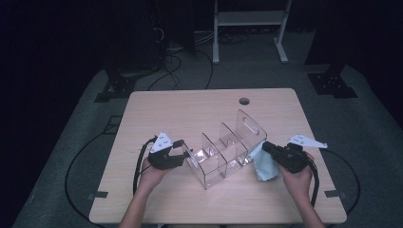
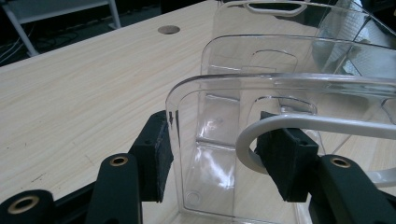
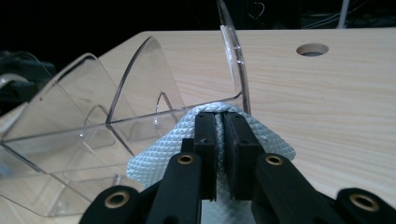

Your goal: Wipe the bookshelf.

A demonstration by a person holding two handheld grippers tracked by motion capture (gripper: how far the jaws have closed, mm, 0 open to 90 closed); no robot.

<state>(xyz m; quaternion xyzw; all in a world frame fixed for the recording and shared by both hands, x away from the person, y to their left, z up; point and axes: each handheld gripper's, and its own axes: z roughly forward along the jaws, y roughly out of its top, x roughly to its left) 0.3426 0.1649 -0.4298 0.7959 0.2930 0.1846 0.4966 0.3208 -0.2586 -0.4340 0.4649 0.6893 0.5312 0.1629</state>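
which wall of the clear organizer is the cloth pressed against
The tallest end wall, the one with the handle slot, at the organizer's end nearest the right gripper. That gripper holds the pale blue cloth against its base; the lower dividers stand clear of it.

No text, label, brand, number or sign can be read in any of the views.
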